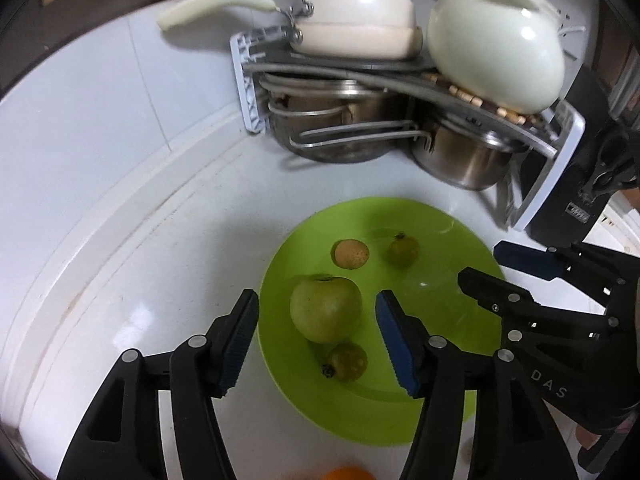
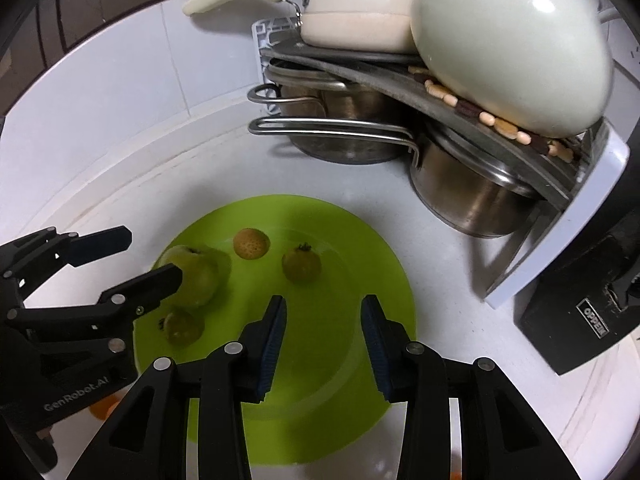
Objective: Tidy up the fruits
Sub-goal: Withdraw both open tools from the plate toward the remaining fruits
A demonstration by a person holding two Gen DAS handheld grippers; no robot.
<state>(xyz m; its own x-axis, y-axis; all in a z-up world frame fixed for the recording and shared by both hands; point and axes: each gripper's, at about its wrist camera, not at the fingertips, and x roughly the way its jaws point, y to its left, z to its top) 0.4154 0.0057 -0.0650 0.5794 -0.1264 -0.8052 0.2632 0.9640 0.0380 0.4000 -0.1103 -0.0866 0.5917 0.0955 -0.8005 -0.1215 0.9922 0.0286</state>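
Here the green apple (image 1: 325,309) rests between the open left tongs (image 1: 316,322).

The right gripper (image 1: 486,260) bears the letters "DAS" in pale print on its black body. The left gripper (image 2: 154,258) carries "GenRobot.AI" along its side. A black box (image 2: 580,320) on the counter shows a small label reading "OPPEIN".

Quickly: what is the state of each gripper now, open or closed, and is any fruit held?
Left gripper: open, above the green apple on the green plate, not gripping it.
Right gripper: open, nothing between its pads.
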